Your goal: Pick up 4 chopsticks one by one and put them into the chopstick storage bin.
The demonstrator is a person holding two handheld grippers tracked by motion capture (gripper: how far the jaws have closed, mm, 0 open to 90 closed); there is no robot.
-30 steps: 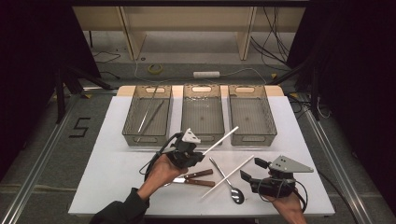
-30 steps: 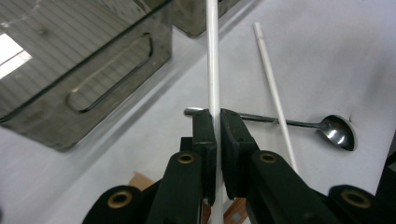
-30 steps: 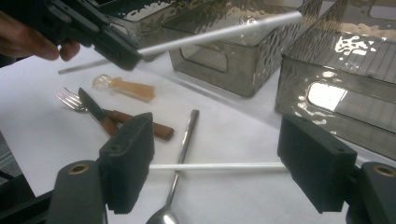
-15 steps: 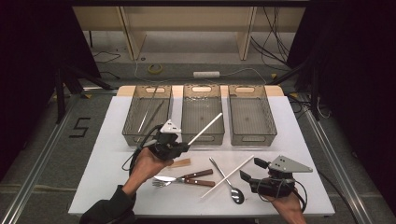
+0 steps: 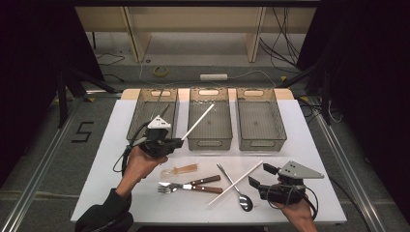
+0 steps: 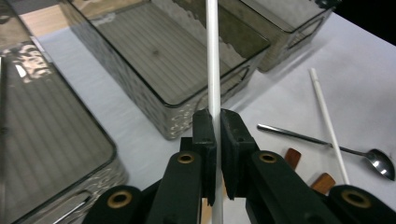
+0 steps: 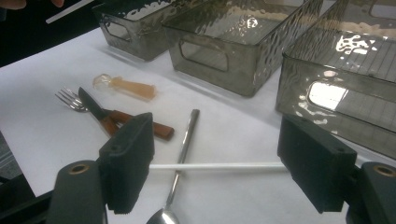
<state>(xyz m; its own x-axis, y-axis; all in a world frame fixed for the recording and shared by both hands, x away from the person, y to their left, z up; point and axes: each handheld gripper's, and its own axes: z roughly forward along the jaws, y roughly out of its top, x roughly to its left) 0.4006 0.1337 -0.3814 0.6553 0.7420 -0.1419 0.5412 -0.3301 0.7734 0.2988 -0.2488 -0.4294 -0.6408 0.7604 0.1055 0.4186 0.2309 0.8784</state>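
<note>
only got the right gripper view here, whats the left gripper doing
observer: the left gripper is shut on a white stick and holds it off the table.
operator: where does the stick point
observer: from above, it slants up and away, and its far tip hangs over the inside of the middle bin.
operator: anything in the left bin
observer: yes, the left bin has at least one thin long piece lying in it. I can't tell what it is.
</note>
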